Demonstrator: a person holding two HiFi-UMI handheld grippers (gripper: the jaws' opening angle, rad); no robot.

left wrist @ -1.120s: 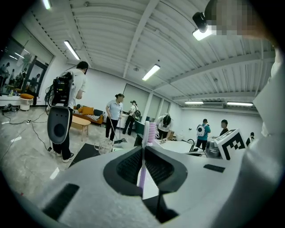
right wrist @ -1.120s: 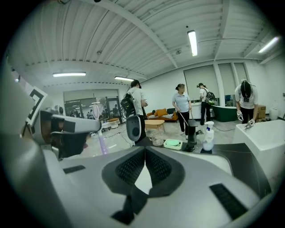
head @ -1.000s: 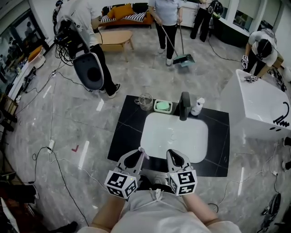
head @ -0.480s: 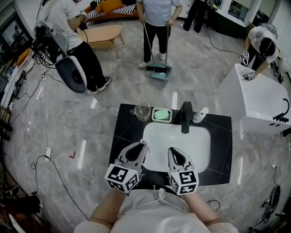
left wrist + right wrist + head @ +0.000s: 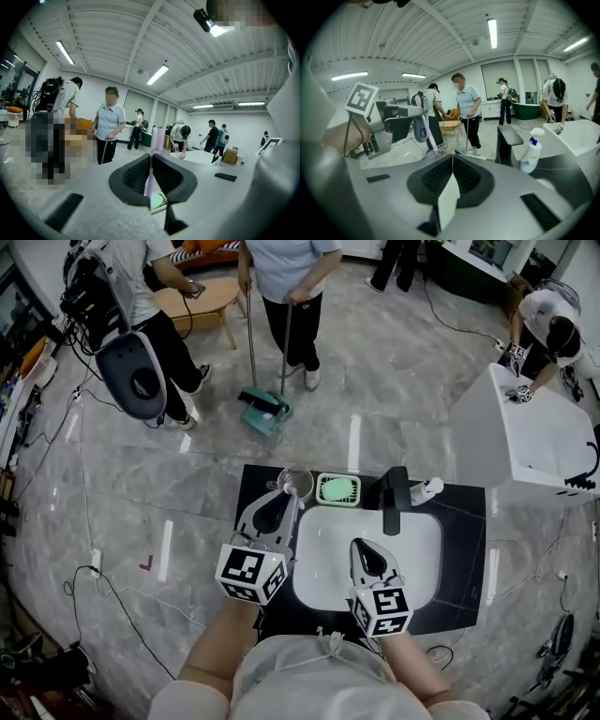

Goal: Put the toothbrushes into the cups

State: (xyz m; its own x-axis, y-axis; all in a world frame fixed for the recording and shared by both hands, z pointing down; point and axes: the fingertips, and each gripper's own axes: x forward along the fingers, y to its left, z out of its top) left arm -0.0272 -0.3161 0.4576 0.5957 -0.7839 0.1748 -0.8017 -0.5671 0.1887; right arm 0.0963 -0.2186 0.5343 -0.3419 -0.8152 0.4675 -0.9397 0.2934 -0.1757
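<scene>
Lilac toothbrush (image 5: 158, 139) stands clamped in left tongs (image 5: 151, 156); right tongs (image 5: 452, 157) seemingly closed, empty.

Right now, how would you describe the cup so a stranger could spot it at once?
Find the black counter around the white sink in the head view. Along its back edge stand four things; the cup is the leftmost, beside the green soap dish. It alone is clear glass, unlike the black faucet and white bottle.

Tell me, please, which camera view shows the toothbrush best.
The left gripper view: the toothbrush stands clamped in the left hand-held gripper, bristles up and close. The right gripper view shows it smaller, from the side; the head view barely shows it.
</scene>
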